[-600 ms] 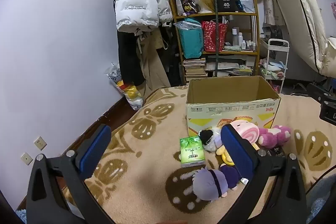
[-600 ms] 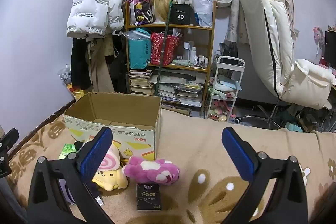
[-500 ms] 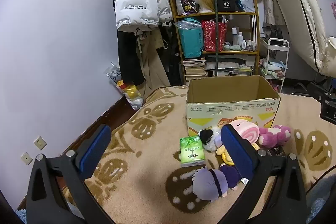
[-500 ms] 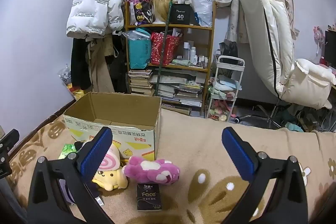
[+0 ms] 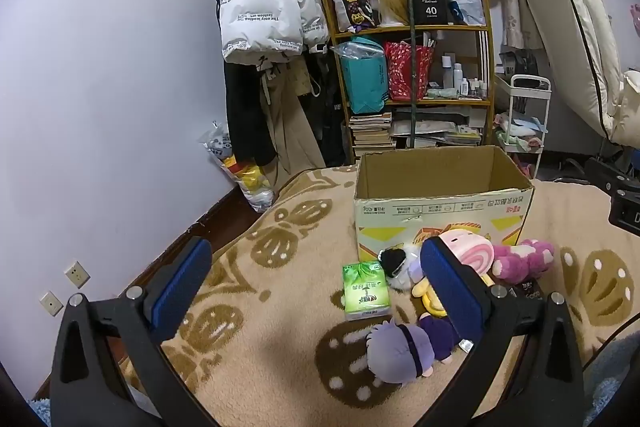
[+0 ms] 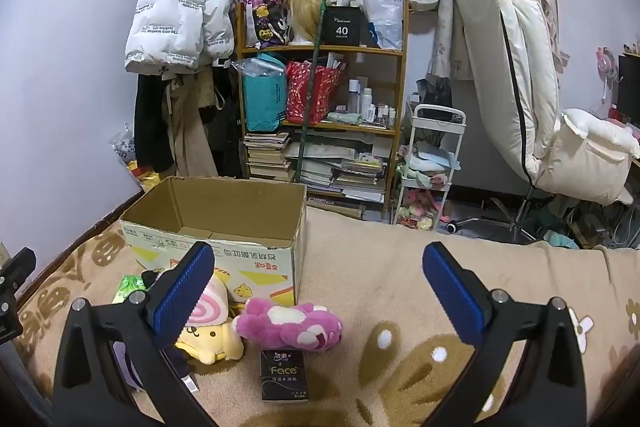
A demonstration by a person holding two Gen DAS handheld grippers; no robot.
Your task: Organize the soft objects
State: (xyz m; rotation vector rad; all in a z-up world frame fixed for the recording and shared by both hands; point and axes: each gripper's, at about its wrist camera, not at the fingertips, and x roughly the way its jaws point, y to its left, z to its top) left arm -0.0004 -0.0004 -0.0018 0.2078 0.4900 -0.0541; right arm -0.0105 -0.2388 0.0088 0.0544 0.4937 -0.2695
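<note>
Left tongs [image 5: 316, 279] and right tongs [image 6: 320, 283]: both spread wide, empty. Plush toys [image 6: 292, 325] and tissue packs [image 5: 365, 291]: lower centre, on blanket [image 6: 400, 267], before open cardboard box [image 5: 440, 211].

In the left wrist view, the right finger [image 5: 452, 287] covers part of the yellow plush [image 5: 428, 291] and the pink swirl plush [image 5: 472, 251] at lower right. The black packet [image 5: 530, 289] shows only a corner there. In the right wrist view, the left finger [image 6: 184, 291] hides most of the green tissue pack [image 6: 128, 285] and the purple doll [image 6: 128, 367] at lower left. Labels on the shelf bottles [image 6: 370, 107] are too small to read.
</note>
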